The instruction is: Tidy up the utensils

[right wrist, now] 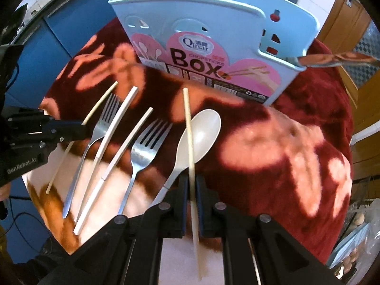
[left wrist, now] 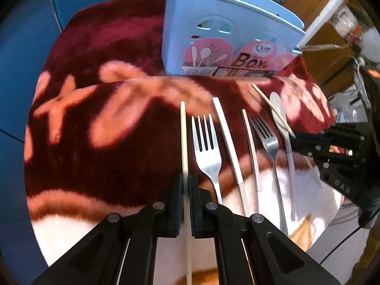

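Left tongs (left wrist: 185,185) clench one wooden chopstick (left wrist: 184,137); right tongs (right wrist: 192,185) clench another chopstick (right wrist: 188,128) lying across a cream spoon (right wrist: 201,133). Forks (left wrist: 206,147) and white chopsticks (left wrist: 228,142) line the red blanket (left wrist: 95,90), near the blue utensil box (right wrist: 213,35) at its far edge.

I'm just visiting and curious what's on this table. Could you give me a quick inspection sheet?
Surface: red and pink blanket.
Job's things: blue chopsticks box upright at the back; two forks, white spoon, white sticks and bamboo chopsticks lying in a row.
Clutter: nothing seen on the blanket.
Grippers: left gripper shut on a chopstick; right gripper shut on another chopstick.
Cables: dark cables off the table.
Surroundings: blue panels, wooden furniture.
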Available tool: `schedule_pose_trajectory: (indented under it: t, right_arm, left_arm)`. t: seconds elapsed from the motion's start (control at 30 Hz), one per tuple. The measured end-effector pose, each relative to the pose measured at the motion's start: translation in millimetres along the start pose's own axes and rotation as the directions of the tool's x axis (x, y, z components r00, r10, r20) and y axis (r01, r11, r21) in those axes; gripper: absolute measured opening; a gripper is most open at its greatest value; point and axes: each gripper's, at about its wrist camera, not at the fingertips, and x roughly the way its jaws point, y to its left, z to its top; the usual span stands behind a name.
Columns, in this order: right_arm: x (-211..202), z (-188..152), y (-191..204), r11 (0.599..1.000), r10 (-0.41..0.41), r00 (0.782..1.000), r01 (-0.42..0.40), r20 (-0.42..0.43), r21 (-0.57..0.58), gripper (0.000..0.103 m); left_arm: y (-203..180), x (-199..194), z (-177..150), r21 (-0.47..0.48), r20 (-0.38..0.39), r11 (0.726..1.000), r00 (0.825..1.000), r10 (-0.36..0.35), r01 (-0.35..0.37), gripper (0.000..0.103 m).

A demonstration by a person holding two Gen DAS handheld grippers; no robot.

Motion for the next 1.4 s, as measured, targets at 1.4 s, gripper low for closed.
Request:
schedule_pose_trajectory:
  t: [1.4]
  right_arm:
    - [-126, -48, -32, 0.976, -0.085, 0.607, -0.107, 0.790, 0.188, 0.006]
  left_arm:
    - [-30, -116, 0, 0.038, 0.695, 0.986, 0.706, -0.141, 0.160, 0.004]
